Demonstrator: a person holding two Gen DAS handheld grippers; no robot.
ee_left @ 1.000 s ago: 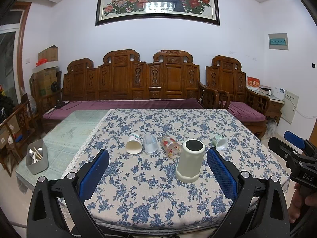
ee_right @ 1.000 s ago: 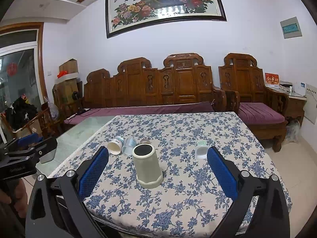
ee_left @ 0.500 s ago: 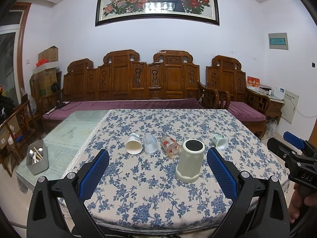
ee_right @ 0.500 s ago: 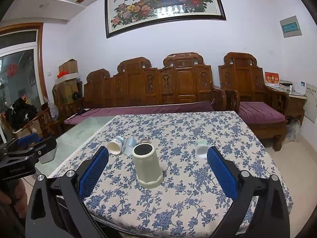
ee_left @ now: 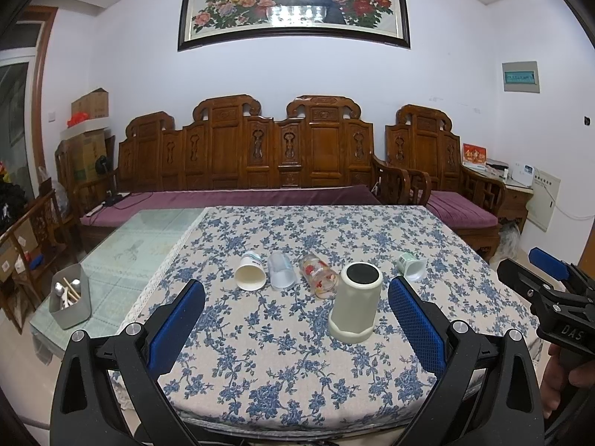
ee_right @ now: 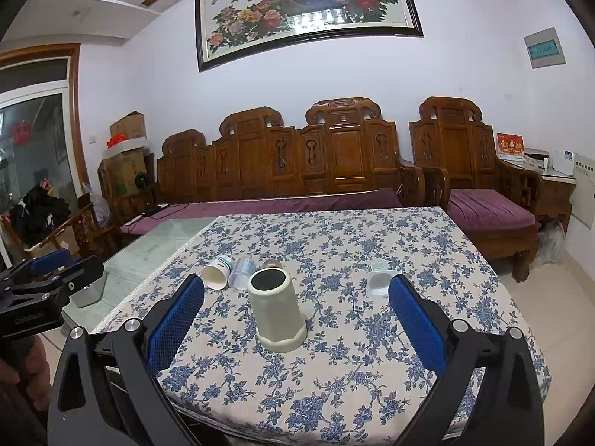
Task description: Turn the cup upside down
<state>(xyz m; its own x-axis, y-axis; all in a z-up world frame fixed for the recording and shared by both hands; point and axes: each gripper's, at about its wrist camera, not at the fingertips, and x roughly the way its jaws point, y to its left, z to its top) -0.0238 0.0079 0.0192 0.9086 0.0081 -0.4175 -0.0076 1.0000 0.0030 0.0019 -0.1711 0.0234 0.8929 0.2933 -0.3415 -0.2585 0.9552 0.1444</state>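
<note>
Left wrist view puts the tall cream cup point(ee_left: 355, 303) upright on the floral-clothed bench point(ee_left: 282, 379), its dark mouth facing up and its wide faceted foot flat on the cloth, slightly right of centre between the left gripper point(ee_left: 295, 323)'s blue pads. Both sets of jaws stand wide open and hold nothing; the right gripper point(ee_right: 295, 321) frames the same cup from the other side, a little left of its centre. Neither tool touches it.

Risks, as I judge them: the cup is narrower at the mouth than at the foot, so a grip near the rim could slide upward off the taper. Its smooth wall may also turn in the pads mid-flip. Setting it down on the narrow mouth leaves it less steady than it is now — a tilted release could topple it.

Just behind it lie four smaller cups on their sides: a white paper cup point(ee_left: 250, 276), a clear plastic cup point(ee_left: 282, 275), a glass with red print point(ee_left: 318, 278) nearest the cream cup, and a small green-banded cup point(ee_left: 411, 267) off to the right. A wide swing could knock the glass and set it rolling. A grey utensil caddy point(ee_left: 70, 301) sits well apart on the bare green surface — no obstacle. The near approach looks free.
</note>
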